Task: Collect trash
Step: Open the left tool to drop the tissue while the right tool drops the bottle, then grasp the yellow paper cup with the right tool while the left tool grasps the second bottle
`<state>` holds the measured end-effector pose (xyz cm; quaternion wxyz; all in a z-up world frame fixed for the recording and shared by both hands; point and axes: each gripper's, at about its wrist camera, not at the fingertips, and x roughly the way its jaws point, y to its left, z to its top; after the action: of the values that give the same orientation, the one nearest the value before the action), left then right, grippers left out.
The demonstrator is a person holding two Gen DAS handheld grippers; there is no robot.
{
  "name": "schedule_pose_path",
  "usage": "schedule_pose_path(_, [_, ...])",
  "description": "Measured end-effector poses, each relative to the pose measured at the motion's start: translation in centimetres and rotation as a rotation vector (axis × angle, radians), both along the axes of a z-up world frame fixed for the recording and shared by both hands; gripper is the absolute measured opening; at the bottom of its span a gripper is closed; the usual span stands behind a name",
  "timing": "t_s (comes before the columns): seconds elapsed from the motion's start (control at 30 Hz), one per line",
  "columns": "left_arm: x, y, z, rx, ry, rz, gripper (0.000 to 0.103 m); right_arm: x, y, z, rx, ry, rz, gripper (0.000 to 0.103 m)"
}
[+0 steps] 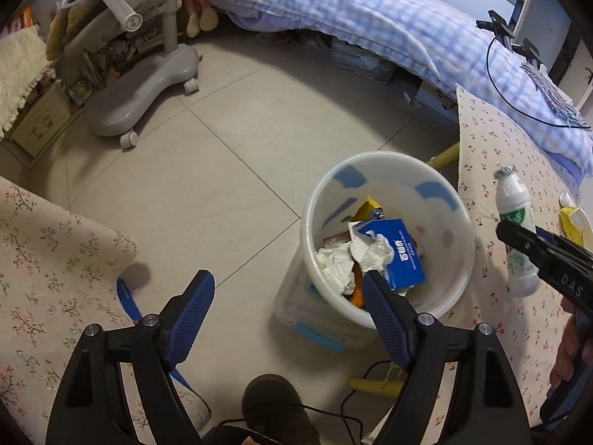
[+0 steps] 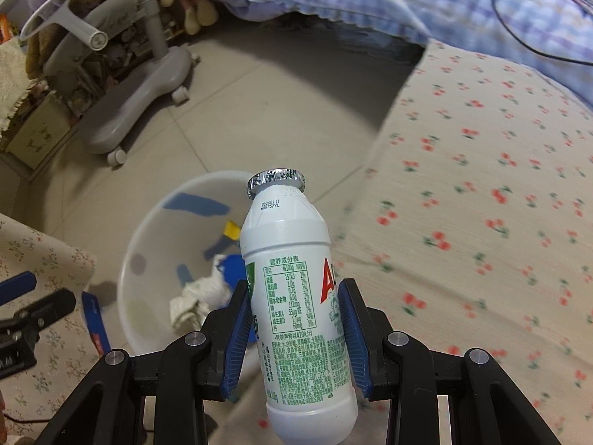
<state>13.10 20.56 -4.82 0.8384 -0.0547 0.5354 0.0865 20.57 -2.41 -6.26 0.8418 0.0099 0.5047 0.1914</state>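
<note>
We see a grey wheeled chair base (image 1: 141, 85) standing on the tiled floor (image 1: 229, 155). Behind the chair base lie stuffed toys (image 1: 192, 3). To the right of the chair base stretches a bed with a blue checked quilt (image 1: 370, 18), a black cable (image 1: 519, 107) looping over it. Nearer us than the chair base, cherry-print cloth (image 2: 481, 185) covers a surface on the right, and a flower-print cloth (image 1: 44, 259) another on the left.

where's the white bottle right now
The white bottle is clamped in the right gripper, above the cherry-print cloth, just right of the trash bin.
</note>
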Motion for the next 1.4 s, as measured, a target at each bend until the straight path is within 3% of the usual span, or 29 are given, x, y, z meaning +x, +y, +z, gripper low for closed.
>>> schedule_pose_path(0.2, [-0.2, 0.7, -0.1, -0.002, 0.001, 0.000, 0.085, 0.6, 1.5, -0.7, 0.049, -0.005, 0.004, 0.044])
schedule_pose_path(0.27, [-0.2, 0.9, -0.1, -0.002, 0.002, 0.002, 0.088, 0.6, 1.7, -0.7, 0.065, -0.009, 0.005, 0.069])
schedule_pose_path(0.3, [-0.3, 1.0, -0.1, -0.001, 0.002, 0.005, 0.089, 0.5, 1.7, -0.5, 0.072, -0.018, -0.001, 0.071])
schedule_pose_path(0.7, [-0.1, 0.1, 0.4, -0.003, -0.007, 0.000, 0.092, -0.1, -1.4, 0.9, 0.039, -0.044, -0.052, 0.072])
schedule_pose_path(0.87, [0.4, -1.6, 1.0, -0.015, -0.021, -0.018, 0.099, -0.6, -4.0, 1.5, -0.001, -0.054, -0.086, 0.076])
schedule_pose_path(1.03, [0.9, -4.3, 1.7, -0.024, -0.036, -0.052, 0.100, -1.2, -7.7, 2.9, -0.048, -0.087, -0.139, 0.084])
schedule_pose_path(1.4, [2.5, -10.9, 2.3, -0.050, -0.032, -0.130, 0.101, -1.2, -18.7, 5.4, -0.230, -0.141, -0.347, 0.086])
